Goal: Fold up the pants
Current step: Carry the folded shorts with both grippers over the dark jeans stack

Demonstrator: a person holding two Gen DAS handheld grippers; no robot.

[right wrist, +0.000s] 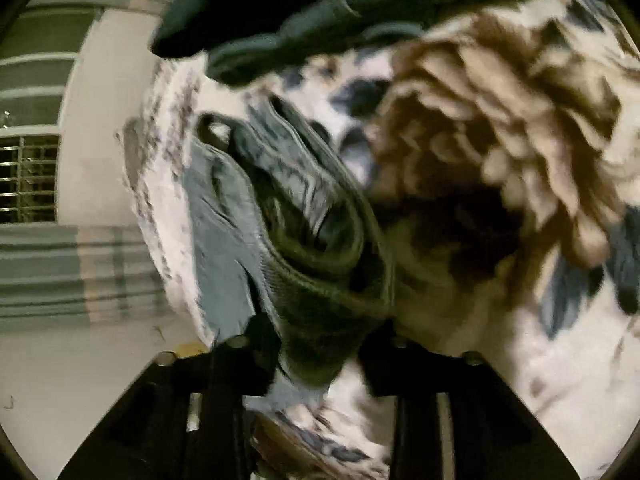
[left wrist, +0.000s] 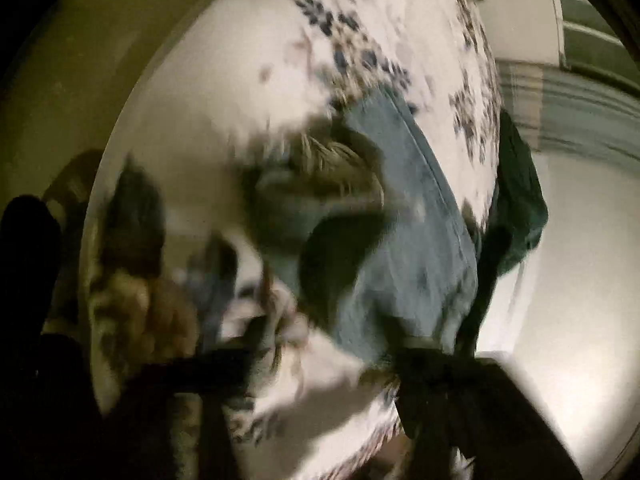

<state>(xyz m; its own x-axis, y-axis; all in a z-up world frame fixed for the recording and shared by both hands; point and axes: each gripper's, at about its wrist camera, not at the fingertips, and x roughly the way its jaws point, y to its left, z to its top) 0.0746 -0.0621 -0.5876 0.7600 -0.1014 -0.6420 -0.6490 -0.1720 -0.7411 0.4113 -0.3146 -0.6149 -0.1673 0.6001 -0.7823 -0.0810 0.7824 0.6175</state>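
Blue jeans [left wrist: 404,240] lie on a white bed sheet with blue and brown flowers [left wrist: 248,92]. The left wrist view is blurred. My left gripper [left wrist: 320,364] stands low over the sheet, one dark finger [left wrist: 208,364] apart from the other [left wrist: 432,364], whose tip touches the jeans' near edge. In the right wrist view my right gripper [right wrist: 316,364] holds the bunched olive-lined waistband of the jeans [right wrist: 316,280] between its black fingers [right wrist: 248,368].
A dark green garment [left wrist: 516,208] lies at the bed's right edge; it also shows in the right wrist view [right wrist: 320,4]. A striped cloth [right wrist: 72,268] and pale floor [right wrist: 72,380] lie beside the bed. A window grille [right wrist: 28,176] is on the wall.
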